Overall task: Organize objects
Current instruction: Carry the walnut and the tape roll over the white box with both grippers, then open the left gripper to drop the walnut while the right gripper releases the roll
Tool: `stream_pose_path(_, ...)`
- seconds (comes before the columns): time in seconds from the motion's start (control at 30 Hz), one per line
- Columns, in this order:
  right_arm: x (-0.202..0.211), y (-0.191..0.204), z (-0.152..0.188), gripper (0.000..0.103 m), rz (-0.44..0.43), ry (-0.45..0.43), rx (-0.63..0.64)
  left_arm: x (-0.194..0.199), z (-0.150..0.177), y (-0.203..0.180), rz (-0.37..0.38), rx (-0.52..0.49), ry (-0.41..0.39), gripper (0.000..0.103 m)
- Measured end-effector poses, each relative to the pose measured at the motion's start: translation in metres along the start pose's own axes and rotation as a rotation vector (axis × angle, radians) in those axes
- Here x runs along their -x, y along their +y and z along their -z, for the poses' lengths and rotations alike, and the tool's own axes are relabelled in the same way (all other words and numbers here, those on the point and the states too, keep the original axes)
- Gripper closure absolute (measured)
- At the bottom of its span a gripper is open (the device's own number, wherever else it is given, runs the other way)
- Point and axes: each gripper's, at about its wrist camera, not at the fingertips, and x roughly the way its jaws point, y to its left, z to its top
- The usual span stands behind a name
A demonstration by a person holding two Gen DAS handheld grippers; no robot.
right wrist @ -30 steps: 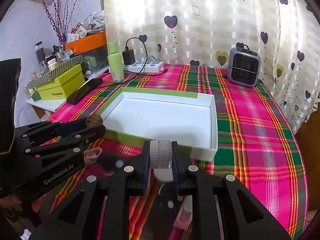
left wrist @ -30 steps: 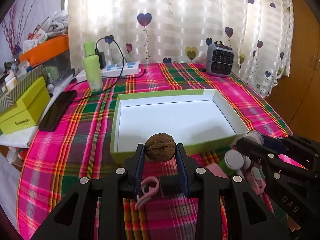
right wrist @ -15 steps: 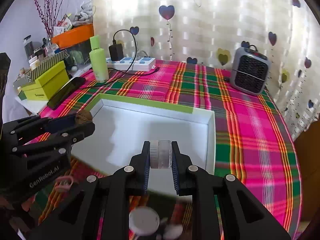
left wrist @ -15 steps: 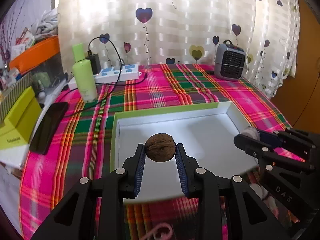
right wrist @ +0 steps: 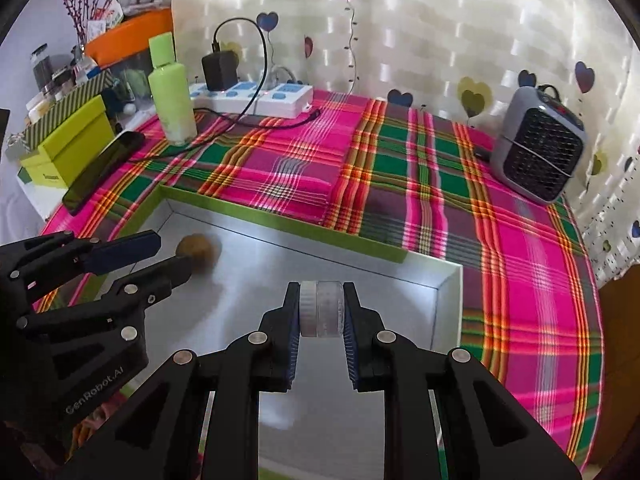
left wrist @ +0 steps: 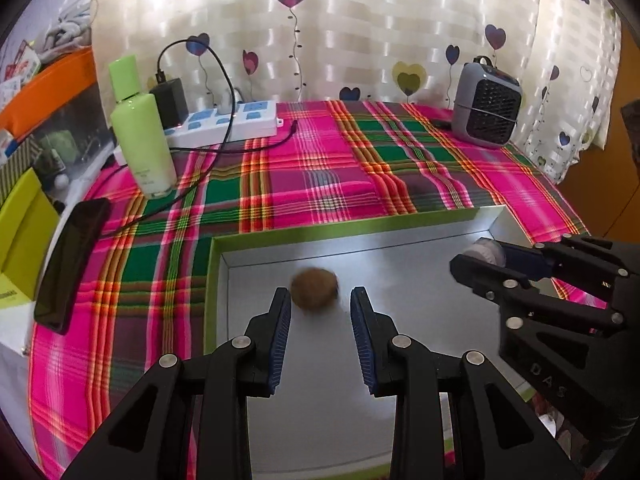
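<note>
1. Released since the earlier frame, the walnut [left wrist: 315,290] is seen blurred inside the box [left wrist: 360,227], just ahead of the opened left hand-held gripper [left wrist: 320,316].
2. A small jar [right wrist: 322,309] is kept clamped by the right hand-held gripper [right wrist: 321,312] above the box.

A tray [left wrist: 256,236] is set at the tablecloth's [left wrist: 332,176] near edge, a walnut [left wrist: 314,290] inside its far left corner. A heater [left wrist: 488,108] is placed at the far right corner, a power strip [left wrist: 224,122] and bottle [left wrist: 140,136] far left.

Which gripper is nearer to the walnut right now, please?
Left. The left gripper is open right around the blurred walnut; the right gripper holds a small jar farther across the tray.
</note>
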Motion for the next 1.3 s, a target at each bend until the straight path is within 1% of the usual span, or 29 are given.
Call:
stream_pose_path(0.2,-0.012,0.000,-0.004,0.083,-0.003,0.020,0.005,-0.010,-0.002,0.003,-0.004,0.004,0.022,0.074)
stream_pose_path(0.67,-0.028,0.000,-0.015,0.083,0.012,0.048,0.015,-0.012,-0.003,0.005,-0.002,0.016,0.021,0.074)
stream_pose_path(0.77,-0.031,0.000,-0.015,0.083,0.012,0.054,0.016,-0.014,-0.002,0.005,-0.012,0.014,0.029,0.074)
stream_pose_path(0.9,-0.030,0.000,-0.014,0.083,0.016,0.046,0.019,-0.012,-0.003,0.006,-0.015,0.018,0.027,0.074)
stream_pose_path(1.0,-0.029,-0.001,-0.014,0.083,-0.005,0.040,0.010,-0.011,-0.003,0.004,-0.009,0.013,0.023,0.074)
stream_pose_path(1.07,-0.029,-0.001,-0.013,0.078,-0.008,0.042,0.012,-0.010,-0.003,0.004,-0.012,0.011,0.023,0.074)
stream_pose_path(1.13,-0.028,-0.001,-0.012,0.069,-0.011,0.038,0.012,-0.010,-0.003,0.004,-0.010,0.014,0.023,0.074)
stream_pose_path(1.17,-0.027,-0.002,-0.012,0.067,-0.013,0.031,0.009,-0.009,-0.003,0.004,-0.011,0.015,0.023,0.074)
stream_pose_path(1.23,-0.025,-0.003,-0.011,0.059,-0.016,0.020,0.002,-0.008,-0.003,0.003,-0.012,0.014,0.020,0.074)
stream_pose_path(1.3,-0.021,-0.003,-0.009,0.057,-0.012,0.010,-0.006,-0.006,-0.002,0.003,-0.013,0.018,0.016,0.074)
